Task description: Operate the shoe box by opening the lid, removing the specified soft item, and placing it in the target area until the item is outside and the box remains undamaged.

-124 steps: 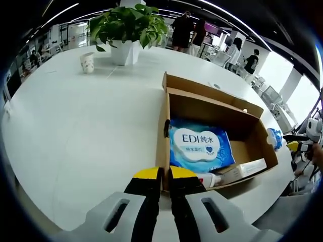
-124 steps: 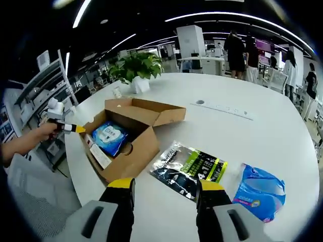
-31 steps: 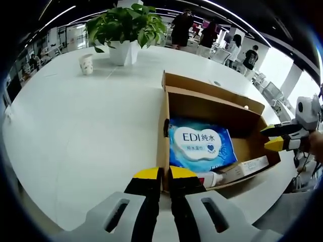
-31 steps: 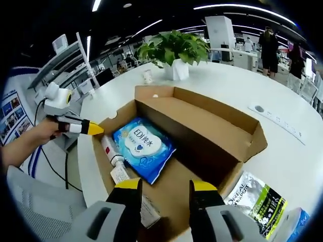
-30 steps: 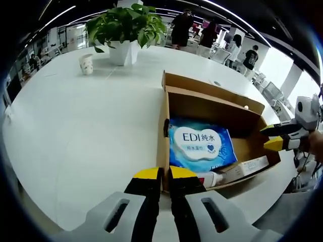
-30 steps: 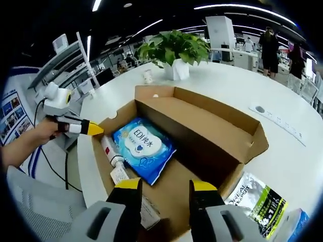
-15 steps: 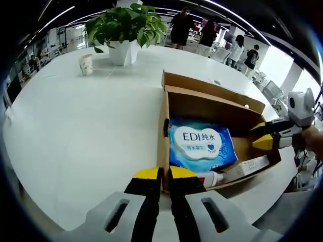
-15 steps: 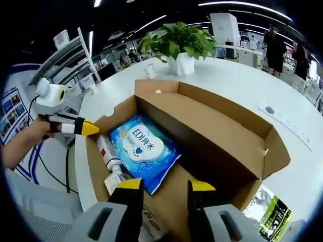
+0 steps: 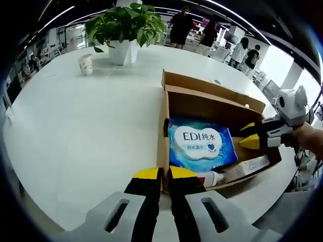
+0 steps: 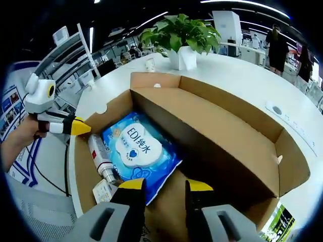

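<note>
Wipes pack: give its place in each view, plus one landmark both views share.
Left gripper view: wipes pack lies right of centre, inside the box.
Right gripper view: wipes pack lies left of centre, just above the right gripper.
Shared landmark: potted plant.

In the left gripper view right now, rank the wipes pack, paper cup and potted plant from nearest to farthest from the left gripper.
1. Wipes pack: in the open box, just beyond the left gripper.
2. Paper cup: far left on the table.
3. Potted plant: farther back, right of the cup.
</note>
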The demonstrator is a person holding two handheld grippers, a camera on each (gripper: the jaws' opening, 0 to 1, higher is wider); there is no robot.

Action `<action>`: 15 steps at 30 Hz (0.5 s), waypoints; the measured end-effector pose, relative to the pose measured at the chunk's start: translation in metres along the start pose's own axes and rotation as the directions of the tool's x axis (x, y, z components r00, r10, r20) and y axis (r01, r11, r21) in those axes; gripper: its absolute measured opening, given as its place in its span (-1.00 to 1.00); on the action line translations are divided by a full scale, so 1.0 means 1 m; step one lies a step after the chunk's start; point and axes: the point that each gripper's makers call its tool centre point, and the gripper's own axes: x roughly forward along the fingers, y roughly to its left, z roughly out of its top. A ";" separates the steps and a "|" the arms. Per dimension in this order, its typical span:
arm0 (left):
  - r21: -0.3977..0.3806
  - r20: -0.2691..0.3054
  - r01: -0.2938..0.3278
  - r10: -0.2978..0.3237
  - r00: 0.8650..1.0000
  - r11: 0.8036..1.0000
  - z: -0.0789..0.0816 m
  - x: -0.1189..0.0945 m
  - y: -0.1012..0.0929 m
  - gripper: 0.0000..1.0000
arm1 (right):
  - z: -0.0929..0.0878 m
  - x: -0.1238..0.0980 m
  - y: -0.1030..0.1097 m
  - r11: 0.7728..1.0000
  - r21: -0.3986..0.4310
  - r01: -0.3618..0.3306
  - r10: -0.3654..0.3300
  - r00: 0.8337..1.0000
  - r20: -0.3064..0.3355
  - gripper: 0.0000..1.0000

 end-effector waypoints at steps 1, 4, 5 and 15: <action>0.001 -0.001 -0.001 0.001 1.000 1.000 0.000 0.000 0.001 -0.94 | 0.001 0.004 -0.002 1.000 0.008 0.002 -0.002 1.000 -0.001 -0.45; 0.001 -0.001 -0.001 0.001 1.000 1.000 0.000 0.001 0.001 -0.94 | 0.002 0.012 -0.008 1.000 0.021 0.006 -0.006 1.000 -0.004 -0.45; 0.000 -0.001 -0.001 0.001 1.000 1.000 0.000 0.001 0.001 -0.94 | 0.000 0.014 -0.008 0.999 0.032 0.008 -0.008 1.000 -0.008 -0.45; -0.005 0.000 0.002 -0.002 1.000 1.000 0.000 0.001 0.002 -0.94 | 0.000 0.029 -0.009 0.998 0.065 0.021 -0.021 1.000 0.006 -0.47</action>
